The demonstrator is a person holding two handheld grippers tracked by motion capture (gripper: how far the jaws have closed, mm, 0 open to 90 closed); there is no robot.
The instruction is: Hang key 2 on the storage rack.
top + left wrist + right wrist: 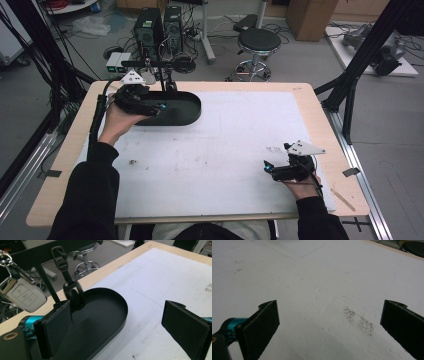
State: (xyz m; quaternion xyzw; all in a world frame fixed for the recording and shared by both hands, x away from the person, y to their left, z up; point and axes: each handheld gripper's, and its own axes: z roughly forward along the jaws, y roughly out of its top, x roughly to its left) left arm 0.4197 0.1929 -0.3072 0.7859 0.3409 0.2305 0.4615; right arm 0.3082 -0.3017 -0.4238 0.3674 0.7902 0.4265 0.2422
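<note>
Tray [117,320] beside hanging key fob [23,296]

One black oval tray [187,112] on table [310,107]. Two grippers: left gripper [159,106], right gripper [267,166]. One white car key fob [23,295], one black key strap [65,270] hanging off rack. One round stool [257,42], two PC towers [160,25] on floor.

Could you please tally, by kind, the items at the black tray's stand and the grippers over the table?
Black oval tray: 1
White car key fob hanging from the rack: 1
Black key fob on its strap: 1
Grippers, left gripper and right gripper, both open: 2
Total: 5
</note>
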